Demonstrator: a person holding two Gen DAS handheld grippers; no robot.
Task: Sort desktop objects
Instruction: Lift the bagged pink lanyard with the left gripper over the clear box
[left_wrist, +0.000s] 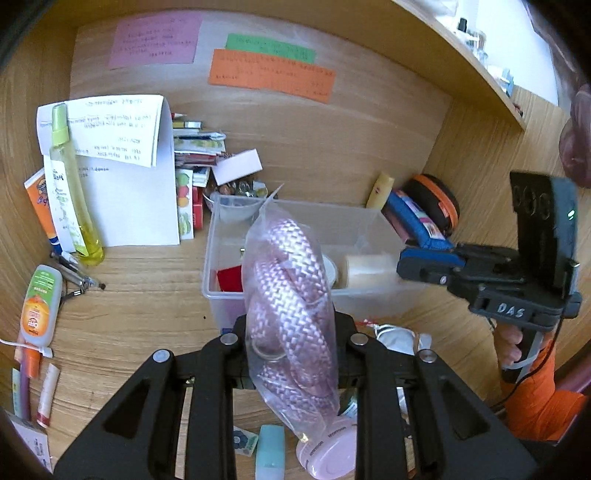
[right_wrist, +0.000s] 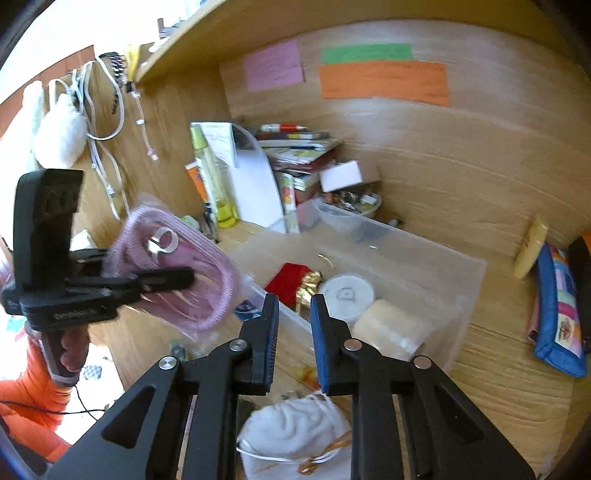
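Note:
My left gripper (left_wrist: 291, 328) is shut on a clear plastic bag holding a coiled pink braided rope (left_wrist: 284, 280), lifted above the desk in front of a clear plastic bin (left_wrist: 221, 295). In the right wrist view that bag (right_wrist: 192, 291) hangs at the left in the left gripper (right_wrist: 162, 267), held by a hand in an orange sleeve. My right gripper (right_wrist: 293, 310) hovers over the bin's near wall (right_wrist: 461, 295), its blue pads close together with nothing between them. The bin holds a red box (right_wrist: 288, 277), a gold bow, a white round lid and a cream block.
A white drawstring pouch (right_wrist: 295, 424) lies on the desk under the right gripper. A yellow spray bottle (left_wrist: 74, 192), papers and stacked books stand at the back left. A blue pencil case (right_wrist: 557, 325) lies to the right. A pink jar (left_wrist: 328, 454) sits near the front edge.

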